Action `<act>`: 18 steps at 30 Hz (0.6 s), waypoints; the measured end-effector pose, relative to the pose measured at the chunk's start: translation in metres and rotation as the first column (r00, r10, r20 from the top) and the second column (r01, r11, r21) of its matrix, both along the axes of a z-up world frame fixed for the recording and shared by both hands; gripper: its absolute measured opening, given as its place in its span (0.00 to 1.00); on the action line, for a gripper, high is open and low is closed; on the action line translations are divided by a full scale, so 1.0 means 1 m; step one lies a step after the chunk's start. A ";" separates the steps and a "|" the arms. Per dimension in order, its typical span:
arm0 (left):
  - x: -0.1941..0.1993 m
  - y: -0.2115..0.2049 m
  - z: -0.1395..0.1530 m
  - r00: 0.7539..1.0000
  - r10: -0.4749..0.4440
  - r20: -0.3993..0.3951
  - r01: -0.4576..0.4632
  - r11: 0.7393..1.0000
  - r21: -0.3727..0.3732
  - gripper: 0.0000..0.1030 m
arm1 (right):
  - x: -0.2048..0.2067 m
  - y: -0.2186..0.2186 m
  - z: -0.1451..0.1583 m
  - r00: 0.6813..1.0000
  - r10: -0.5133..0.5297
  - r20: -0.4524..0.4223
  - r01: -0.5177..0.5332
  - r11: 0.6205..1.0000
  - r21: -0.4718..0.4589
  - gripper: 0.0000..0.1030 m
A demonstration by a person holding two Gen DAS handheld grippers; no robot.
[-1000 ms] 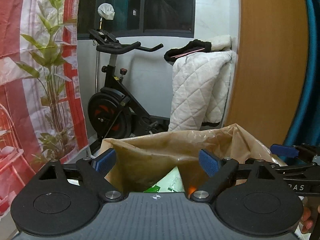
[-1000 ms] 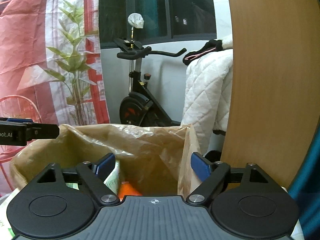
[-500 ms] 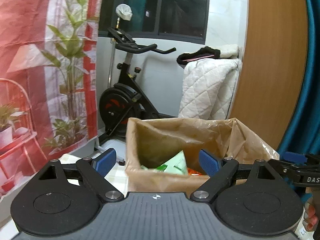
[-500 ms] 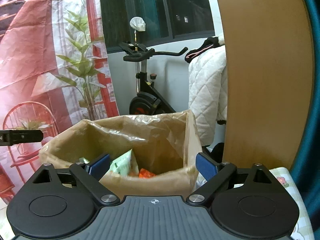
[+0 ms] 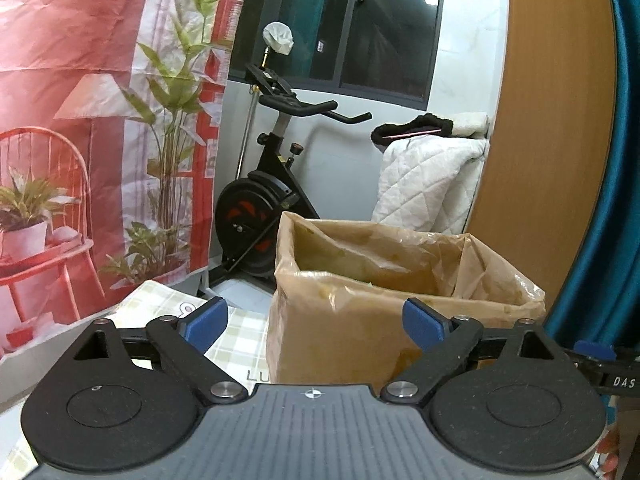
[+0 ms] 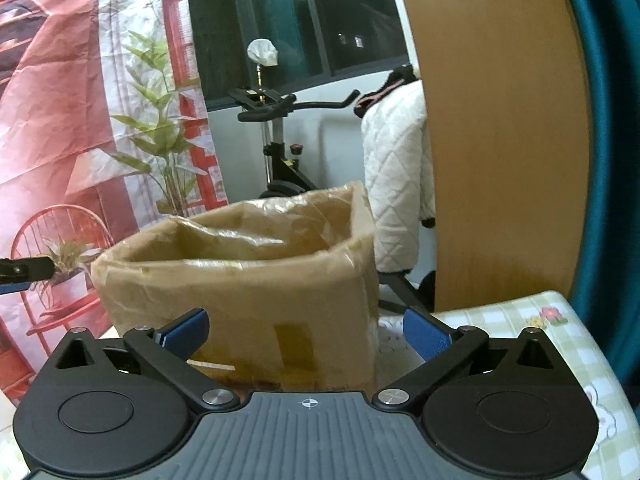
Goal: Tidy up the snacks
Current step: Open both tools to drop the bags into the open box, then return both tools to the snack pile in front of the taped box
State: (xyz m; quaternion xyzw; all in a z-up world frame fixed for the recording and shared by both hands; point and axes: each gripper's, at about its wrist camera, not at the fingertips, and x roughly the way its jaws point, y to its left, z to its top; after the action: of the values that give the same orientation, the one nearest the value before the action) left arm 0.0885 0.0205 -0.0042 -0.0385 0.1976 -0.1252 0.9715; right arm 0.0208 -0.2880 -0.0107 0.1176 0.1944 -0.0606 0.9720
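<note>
Brown cardboard box [image 5: 360, 344] lined with crinkled plastic, standing upright on the checked tablecloth [image 5: 236, 332], at twelve o'clock just beyond both grippers. Left gripper [image 5: 316, 322] spread wide with nothing between the blue pads, jaws just opened further; right gripper [image 6: 306, 330] likewise released and empty, jaws just widened. Exercise bike [image 5: 272, 184] behind the box at eleven o'clock.

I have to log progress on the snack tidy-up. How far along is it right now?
Done or not, I cannot tell: the cardboard box stands open on the checked tablecloth, but its contents are hidden from both views. In hand: nothing. The left gripper and right gripper are open and empty, jaws just widened. Left: no loose snacks are visible.
</note>
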 end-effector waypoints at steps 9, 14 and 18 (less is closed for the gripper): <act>-0.015 0.008 -0.020 0.999 0.029 -0.027 -0.030 0.999 -0.039 0.95 | -0.021 -0.004 -0.032 0.999 -0.017 -0.028 0.017 1.000 0.014 1.00; -0.022 0.012 -0.026 0.999 0.039 -0.018 -0.039 0.999 -0.030 0.95 | -0.030 -0.005 -0.042 0.999 -0.026 -0.034 0.026 1.000 0.009 1.00; -0.026 0.012 -0.033 0.999 0.040 -0.026 -0.040 0.999 -0.017 0.95 | -0.034 -0.004 -0.050 0.999 -0.034 -0.040 0.034 0.999 0.009 1.00</act>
State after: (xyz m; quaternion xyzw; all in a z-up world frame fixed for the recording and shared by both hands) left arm 0.0629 0.0324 -0.0373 -0.0524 0.2083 -0.1070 0.9708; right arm -0.0129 -0.2923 -0.0603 0.1245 0.2120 -0.0786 0.9661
